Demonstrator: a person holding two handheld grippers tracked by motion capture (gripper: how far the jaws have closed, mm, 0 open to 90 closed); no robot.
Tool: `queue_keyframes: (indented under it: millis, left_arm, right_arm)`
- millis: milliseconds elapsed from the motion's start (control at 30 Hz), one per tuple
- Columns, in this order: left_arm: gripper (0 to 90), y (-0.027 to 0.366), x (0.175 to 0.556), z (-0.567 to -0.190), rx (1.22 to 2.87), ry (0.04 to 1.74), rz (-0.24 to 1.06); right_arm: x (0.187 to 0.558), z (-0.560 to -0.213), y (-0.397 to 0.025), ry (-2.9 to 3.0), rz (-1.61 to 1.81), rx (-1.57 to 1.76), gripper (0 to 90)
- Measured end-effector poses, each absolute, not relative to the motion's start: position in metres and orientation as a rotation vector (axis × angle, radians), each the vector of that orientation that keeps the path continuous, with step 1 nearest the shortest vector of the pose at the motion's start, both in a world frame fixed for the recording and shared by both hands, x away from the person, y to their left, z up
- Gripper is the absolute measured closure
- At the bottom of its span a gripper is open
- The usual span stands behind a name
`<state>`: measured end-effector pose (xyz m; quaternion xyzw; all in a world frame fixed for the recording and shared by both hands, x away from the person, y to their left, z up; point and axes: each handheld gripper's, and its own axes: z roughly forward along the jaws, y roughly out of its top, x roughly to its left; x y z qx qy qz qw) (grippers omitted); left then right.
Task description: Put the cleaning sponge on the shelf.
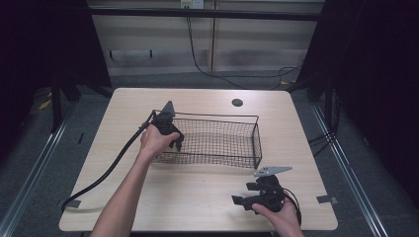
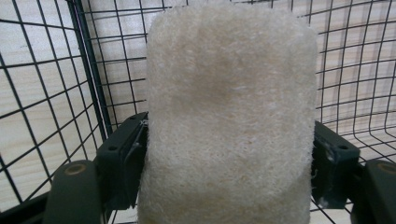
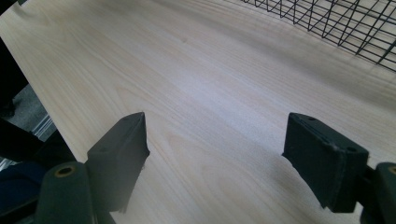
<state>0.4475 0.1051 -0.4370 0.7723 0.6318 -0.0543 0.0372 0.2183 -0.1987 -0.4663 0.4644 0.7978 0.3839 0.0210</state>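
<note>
Nearest the person, the right gripper [image 1: 247, 201] hangs low over the bare table [image 1: 207, 197], jaws spread wide with nothing between them. Farther off, the left gripper [image 1: 174, 140] clamps a cream loofah pad [image 2: 229, 116] (fibrous, upright) inside the wire basket [image 1: 232, 143], at its left end.

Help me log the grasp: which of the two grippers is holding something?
The left gripper, at the basket's left end: its jaws clamp a pale loofah pad. The right gripper is open over bare table.
</note>
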Motion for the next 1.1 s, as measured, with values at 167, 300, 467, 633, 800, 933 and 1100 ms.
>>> queue_keyframes:
  millis: [167,300,467,633,800,933,1100]
  left_arm:
    - [26.3,0.1069,0.4479,-0.4373,2.373,1.944,-0.166]
    - [26.2,0.1104,0.4467,-0.4403,2.359,1.933,-0.202]
    - [26.2,0.1101,0.4452,-0.4362,2.353,1.935,-0.163]
    - [26.1,0.1141,0.4461,-0.4374,2.364,1.931,-0.147]
    - [25.7,0.1115,0.4452,-0.4385,2.375,1.909,-0.179]
    - [25.4,0.1102,0.4459,-0.4413,2.399,1.888,-0.195]
    - [23.6,0.1103,0.4464,-0.4406,2.424,1.851,-0.227]
  right_arm:
    - [0.2183,-0.4663,-0.1988,2.475,1.191,1.44,21.2]
    - [0.2182,-0.4662,-0.1986,2.476,1.19,1.44,21.2]
    - [0.2184,-0.4665,-0.1986,2.477,1.189,1.439,21.2]
    - [0.2184,-0.4665,-0.1981,2.476,1.188,1.439,21.2]
    - [0.2187,-0.4666,-0.1983,2.478,1.188,1.444,21.2]
    - [0.2183,-0.4663,-0.1983,2.479,1.19,1.44,21.1]
    - [0.2183,-0.4663,-0.1984,2.479,1.19,1.439,21.2]
